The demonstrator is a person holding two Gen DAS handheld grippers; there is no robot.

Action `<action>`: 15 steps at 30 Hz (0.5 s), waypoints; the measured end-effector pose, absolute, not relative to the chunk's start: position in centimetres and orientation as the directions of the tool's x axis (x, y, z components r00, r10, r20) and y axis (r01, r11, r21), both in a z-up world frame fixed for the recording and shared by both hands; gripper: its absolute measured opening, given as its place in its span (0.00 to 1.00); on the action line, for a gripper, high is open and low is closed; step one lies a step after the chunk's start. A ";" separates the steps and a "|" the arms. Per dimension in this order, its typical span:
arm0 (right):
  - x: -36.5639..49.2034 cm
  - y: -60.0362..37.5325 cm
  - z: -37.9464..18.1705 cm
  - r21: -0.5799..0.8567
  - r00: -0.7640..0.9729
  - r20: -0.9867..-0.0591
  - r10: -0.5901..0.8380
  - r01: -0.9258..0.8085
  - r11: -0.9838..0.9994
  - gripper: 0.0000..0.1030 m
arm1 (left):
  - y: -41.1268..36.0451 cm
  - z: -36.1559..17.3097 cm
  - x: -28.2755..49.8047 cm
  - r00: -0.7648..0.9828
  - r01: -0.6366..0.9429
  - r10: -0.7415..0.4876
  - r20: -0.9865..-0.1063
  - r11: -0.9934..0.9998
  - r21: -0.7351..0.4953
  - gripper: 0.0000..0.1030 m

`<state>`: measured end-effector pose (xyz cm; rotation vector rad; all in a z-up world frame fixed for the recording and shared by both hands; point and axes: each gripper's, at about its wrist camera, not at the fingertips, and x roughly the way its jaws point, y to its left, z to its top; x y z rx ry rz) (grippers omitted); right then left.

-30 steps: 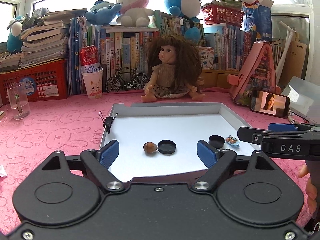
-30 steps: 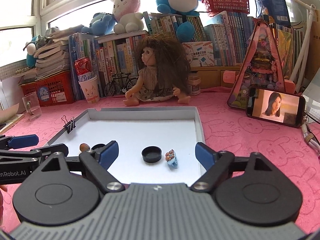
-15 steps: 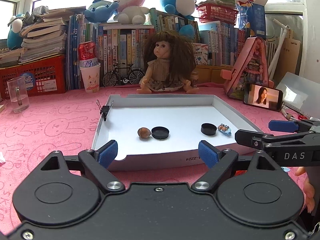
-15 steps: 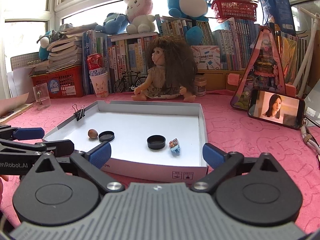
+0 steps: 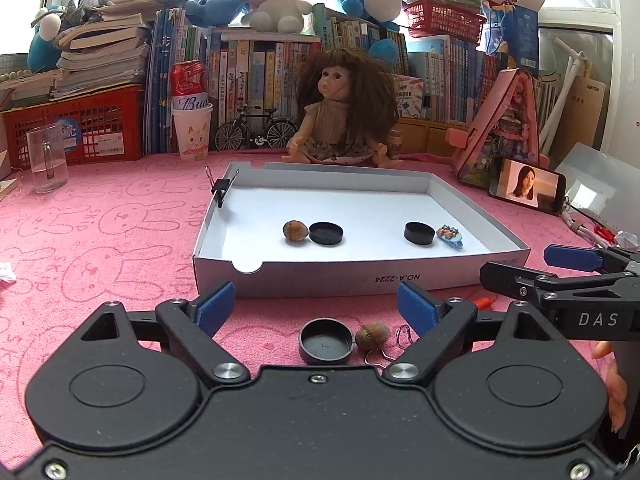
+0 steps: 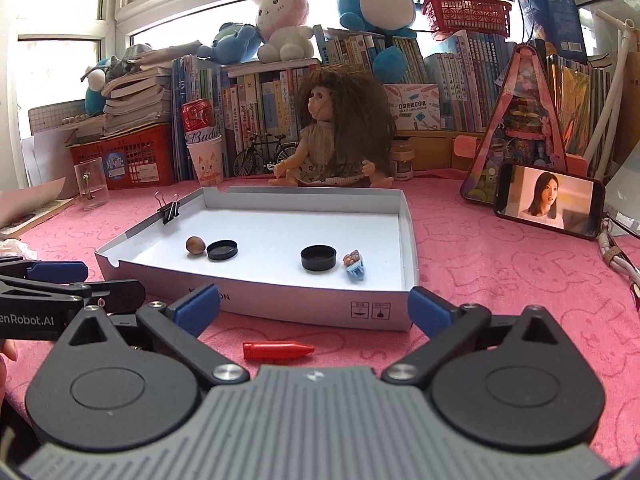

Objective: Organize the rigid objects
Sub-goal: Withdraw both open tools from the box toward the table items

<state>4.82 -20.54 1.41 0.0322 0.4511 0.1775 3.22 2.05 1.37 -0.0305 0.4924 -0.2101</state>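
Grippers both stand open with nothing between the pads. Left gripper (image 5: 314, 306) hovers over a black cap (image 5: 326, 340) and a nut (image 5: 372, 336) on the pink cloth (image 5: 100, 240), near the front wall of the white box (image 5: 360, 278). Right gripper (image 6: 314, 308), whose jaws have just been opening, hovers over a red crayon (image 6: 277, 350) by the same wall. Inside the box lie another nut (image 6: 195, 245), two caps and a small blue clip (image 6: 353, 266).
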 end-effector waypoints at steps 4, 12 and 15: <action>4.5 -20.6 1.1 0.068 0.884 -0.433 0.179 -0.166 0.984 1.00 | 2.0 1.1 2.9 0.859 0.191 -0.202 -0.471 0.979 -0.070 0.85; 3.9 -20.7 0.4 0.067 0.876 -0.451 0.169 -0.155 0.986 1.00 | 2.0 1.2 2.2 0.862 0.188 -0.203 -0.465 0.979 -0.079 0.85; 3.6 -20.7 0.3 0.061 0.876 -0.450 0.172 -0.163 0.985 1.00 | 2.0 1.2 1.7 0.862 0.193 -0.205 -0.463 0.978 -0.074 0.85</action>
